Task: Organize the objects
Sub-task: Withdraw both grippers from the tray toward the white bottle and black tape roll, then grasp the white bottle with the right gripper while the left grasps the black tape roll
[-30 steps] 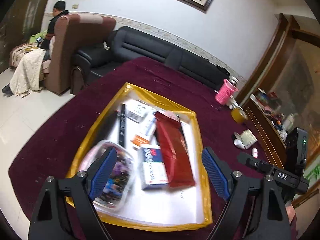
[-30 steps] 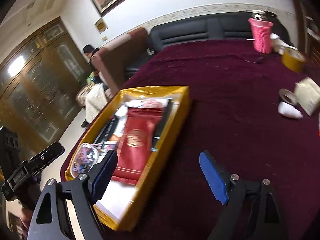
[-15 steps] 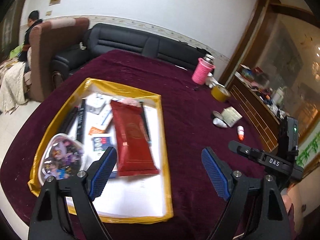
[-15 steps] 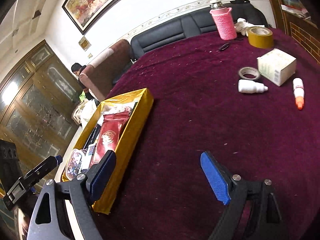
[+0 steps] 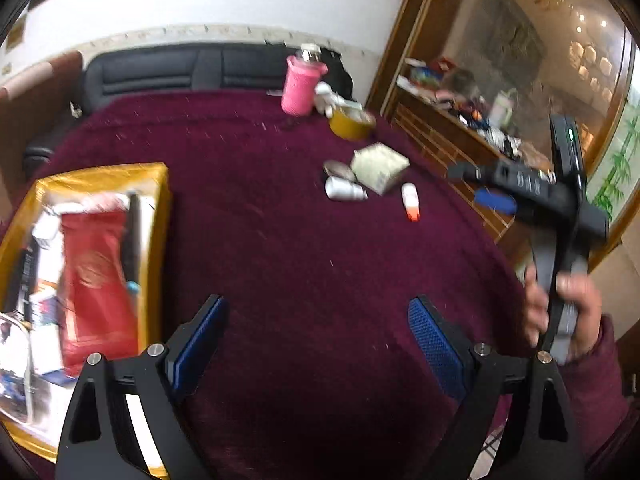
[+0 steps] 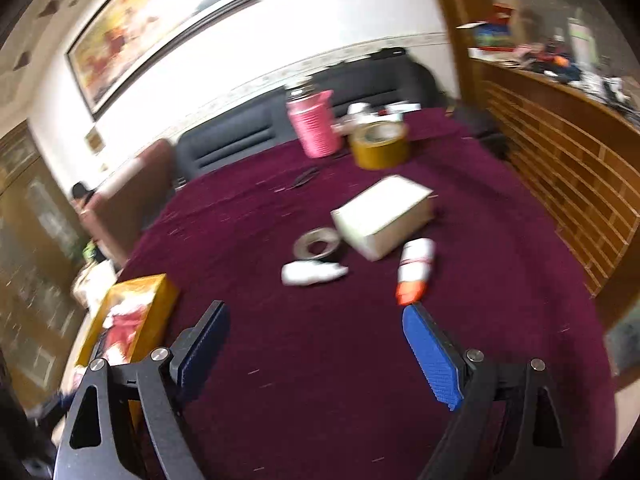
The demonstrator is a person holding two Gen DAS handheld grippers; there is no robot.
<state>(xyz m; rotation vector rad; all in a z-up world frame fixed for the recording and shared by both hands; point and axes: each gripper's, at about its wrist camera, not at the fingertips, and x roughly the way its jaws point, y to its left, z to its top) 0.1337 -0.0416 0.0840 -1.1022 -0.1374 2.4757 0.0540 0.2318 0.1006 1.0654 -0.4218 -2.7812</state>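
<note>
White wall [image 6: 320, 20] w/ framed painting [image 6: 160, 28], black sofa [image 5: 180, 68], wooden cabinet [image 6: 560, 152] at right.

No words or numbers readable anywhere; print on white box [image 5: 379, 166] and red packet [image 5: 96, 280] too blurry.

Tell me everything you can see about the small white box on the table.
The small white box is a pale, squat carton, seemingly cardboard, closed, with faint print on one side in the left wrist view. It lies flat on the maroon tablecloth, turned askew. A grey tape ring sits close beside it, and a white tube with an orange cap lies near its front corner. Blur hides whether they touch.
</note>
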